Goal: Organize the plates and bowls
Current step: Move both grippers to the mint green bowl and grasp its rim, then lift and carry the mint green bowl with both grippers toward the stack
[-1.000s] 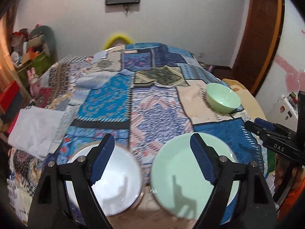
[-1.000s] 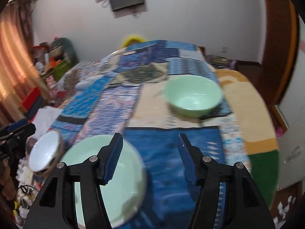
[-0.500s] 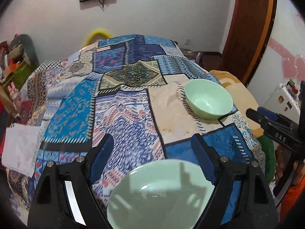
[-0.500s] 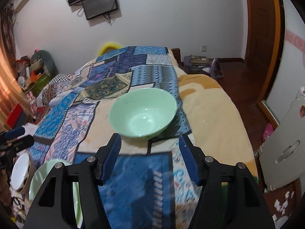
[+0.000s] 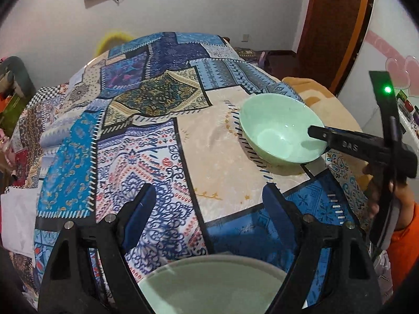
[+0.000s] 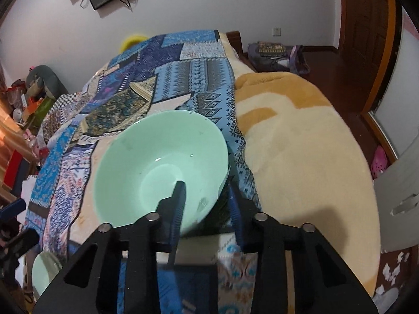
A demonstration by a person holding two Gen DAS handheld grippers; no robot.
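Observation:
A pale green bowl sits on the patchwork bedspread. My right gripper straddles its near rim, one finger inside and one outside, with the jaws drawn in on the wall. In the left wrist view the same bowl lies to the right, and the right gripper reaches over its edge. My left gripper hangs open above the bedspread with nothing between its fingers. A green plate lies just below and behind it, partly hidden by the jaws. The plate's edge shows at the lower left.
A beige blanket covers the bed's right side. A white cloth lies at the left edge. Clutter and boxes stand along the left wall. A hand with an orange sleeve holds the right gripper.
My right gripper moved forward to the bowl and narrowed its jaws over the rim. The left gripper swung right and forward, so the white plate left view and the green plate slid under it.

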